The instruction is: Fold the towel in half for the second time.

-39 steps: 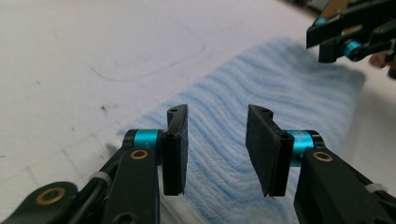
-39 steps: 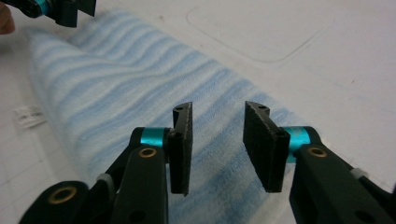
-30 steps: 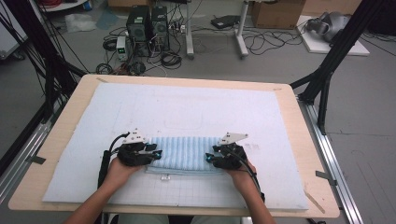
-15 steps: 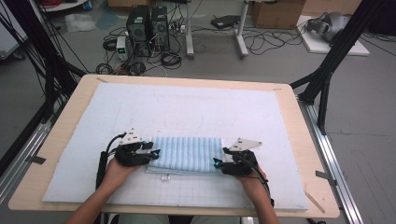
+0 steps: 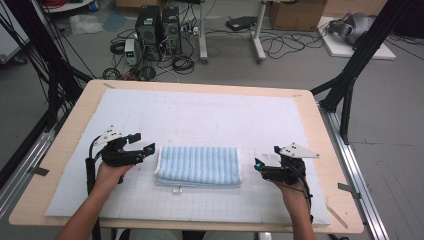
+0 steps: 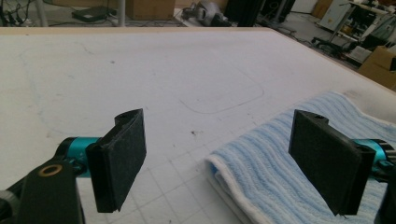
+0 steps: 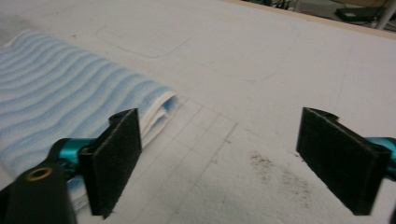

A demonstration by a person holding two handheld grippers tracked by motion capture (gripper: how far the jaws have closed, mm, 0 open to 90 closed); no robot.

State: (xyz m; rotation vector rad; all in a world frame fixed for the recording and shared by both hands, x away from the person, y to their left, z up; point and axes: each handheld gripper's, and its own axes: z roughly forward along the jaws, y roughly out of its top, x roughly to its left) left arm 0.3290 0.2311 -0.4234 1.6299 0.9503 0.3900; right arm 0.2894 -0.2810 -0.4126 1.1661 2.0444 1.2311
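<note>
- My wooden table (image 5: 65, 145) carries a white gridded mat (image 5: 200, 115) covering most of it.
- A folded blue-striped towel (image 5: 199, 165) lies on the mat, nearer the front edge.

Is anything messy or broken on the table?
Nothing looks broken. The folded blue striped towel lies neat and square on the white mat. The only untidy bit is a patch of dark specks on the mat near the right gripper, like dirt. A small white tag lies at the towel's near edge.
</note>
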